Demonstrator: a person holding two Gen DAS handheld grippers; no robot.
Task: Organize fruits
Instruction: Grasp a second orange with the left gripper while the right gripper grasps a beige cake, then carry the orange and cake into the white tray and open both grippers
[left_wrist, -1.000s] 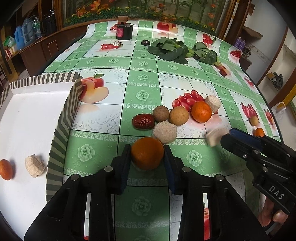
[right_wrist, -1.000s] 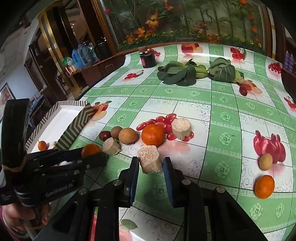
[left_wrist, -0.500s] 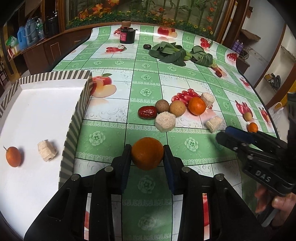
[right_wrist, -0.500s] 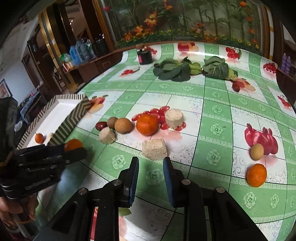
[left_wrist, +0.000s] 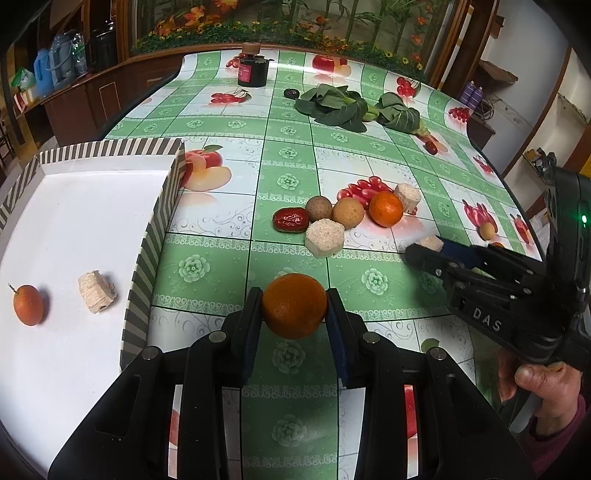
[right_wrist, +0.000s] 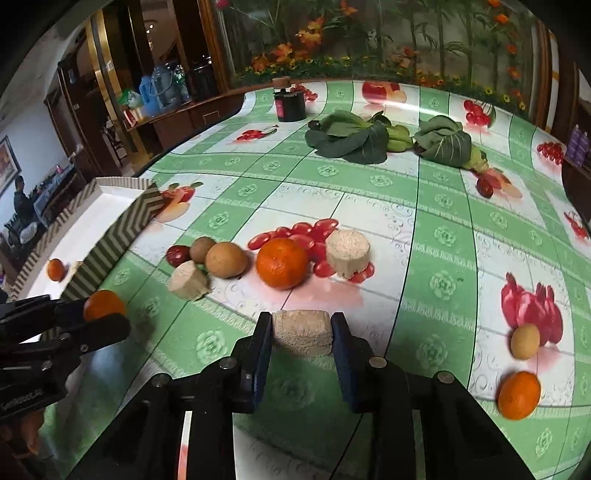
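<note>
Green fruit-print tablecloth (left_wrist: 207, 258) is covering the table, with a striped white tray (left_wrist: 74, 229) sitting at its left. Left gripper (left_wrist: 293, 317) is pinching an orange (left_wrist: 294, 305) just right of the tray wall. Right gripper (right_wrist: 301, 341) is bracketing a beige fibrous block (right_wrist: 301, 332), both pads touching it.

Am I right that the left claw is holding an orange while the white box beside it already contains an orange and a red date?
Not quite. The left claw does hold an orange, but the white box contains a small orange and a beige block, not a red date. The red date lies on the table, as the left wrist view shows.
</note>
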